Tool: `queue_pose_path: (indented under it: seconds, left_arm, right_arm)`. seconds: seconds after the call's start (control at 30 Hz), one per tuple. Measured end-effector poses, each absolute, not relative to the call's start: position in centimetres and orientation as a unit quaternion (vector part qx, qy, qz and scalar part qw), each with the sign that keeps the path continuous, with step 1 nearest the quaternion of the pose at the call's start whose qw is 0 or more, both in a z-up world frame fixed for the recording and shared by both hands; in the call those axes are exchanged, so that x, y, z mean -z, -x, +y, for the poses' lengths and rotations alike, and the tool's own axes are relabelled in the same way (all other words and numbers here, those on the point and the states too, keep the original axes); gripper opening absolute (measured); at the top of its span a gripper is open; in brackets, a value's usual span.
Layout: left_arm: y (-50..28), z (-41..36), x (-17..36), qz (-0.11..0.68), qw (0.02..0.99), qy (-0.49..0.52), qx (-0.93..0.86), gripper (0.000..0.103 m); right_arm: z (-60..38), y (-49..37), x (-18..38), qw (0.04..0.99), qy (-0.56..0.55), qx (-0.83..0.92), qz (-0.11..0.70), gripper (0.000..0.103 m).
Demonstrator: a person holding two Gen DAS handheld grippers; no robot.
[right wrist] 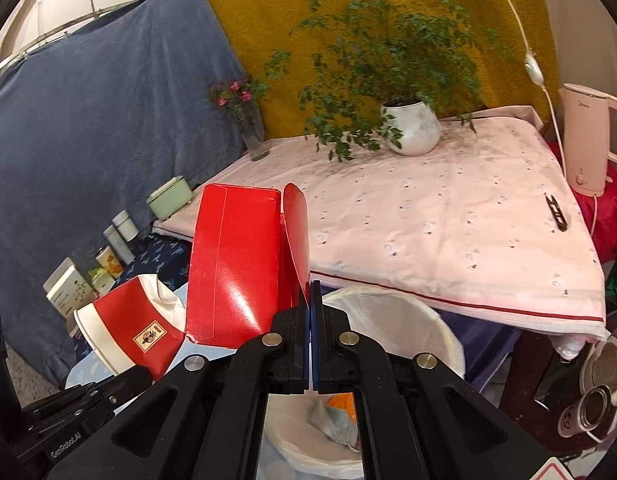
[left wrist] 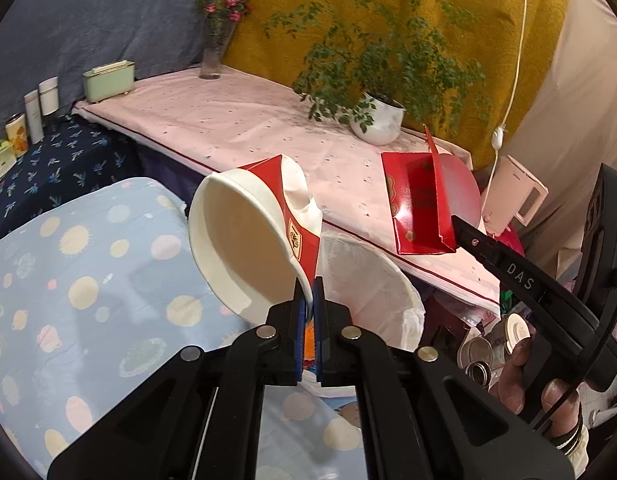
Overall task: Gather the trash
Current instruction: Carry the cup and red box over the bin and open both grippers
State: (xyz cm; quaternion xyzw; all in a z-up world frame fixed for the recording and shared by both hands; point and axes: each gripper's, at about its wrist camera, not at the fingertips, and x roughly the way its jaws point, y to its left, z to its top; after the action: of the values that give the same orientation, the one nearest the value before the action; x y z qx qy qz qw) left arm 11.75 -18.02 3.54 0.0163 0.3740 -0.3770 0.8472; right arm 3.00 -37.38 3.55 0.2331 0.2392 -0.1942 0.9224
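A: Above the bin (right wrist: pixel 392 316), lined with a white bag, we hold two pieces of trash. Our left gripper (left wrist: pixel 307 292) is clamped on the rim of a crushed paper cup (left wrist: pixel 248 240), red and white, its mouth tilted toward the camera. Our right gripper (right wrist: pixel 310 296) is clamped on the open flap of a red carton (right wrist: pixel 236 264).

B: Where do both pieces sit relative to the bin?

A: The cup hangs just beside the bin's near rim, over the dotted blue cloth (left wrist: pixel 68 280); the carton hangs at the rim, in front of the pink-covered table (right wrist: pixel 448 232). Some wrappers already lie inside the bag.

B: How do we finish the step well?

A: In our judgement, we should bring each piece fully over the opening before parting the jaws, and lower them first, since a light cup can bounce off the rim. The carton's flap may swing, so we release it with the body pointing down.
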Motion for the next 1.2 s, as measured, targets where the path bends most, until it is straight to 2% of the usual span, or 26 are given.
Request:
queue_pose_path:
  seconds: [0.43,0.53,0.6,0.67,0.93,1.13,1.2]
  left_arm:
    - [-10.3,-22.2,-2.7,0.378,0.833,-0.046,0.401,0.004]
    - [-10.3,-22.4,-2.3,0.379,0.834,-0.051,0.397,0.012]
    - [-10.4,-22.4,-2.1,0.382,0.835,-0.048,0.393,0.023]
    - [-10.6,-22.2,-2.0,0.381,0.838,-0.048,0.388,0.028]
    - [-11.3,-21.5,-1.7,0.383,0.843,-0.045,0.374,0.031]
    - [-11.7,-20.8,-1.6,0.379,0.851,-0.041,0.362,0.046]
    - [-11.8,-20.5,-1.5,0.379,0.853,-0.040,0.357,0.050]
  right_arm:
    - [-40.7,-0.4,-2.3,0.912,-0.252,0.221,0.238,0.001]
    - [-40.9,-0.3,-2.0,0.910,-0.255,0.222,0.240,0.001]
    - [-40.9,-0.5,-1.9,0.910,-0.255,0.221,0.242,0.001]
    - [-40.9,-0.7,-1.8,0.910,-0.254,0.219,0.242,0.001]
    - [-40.8,-1.6,-1.6,0.911,-0.254,0.212,0.245,0.002]
    - [-40.4,-2.4,-1.2,0.909,-0.253,0.214,0.251,0.014]
    - [-40.2,-2.8,-1.0,0.909,-0.251,0.218,0.253,0.025]
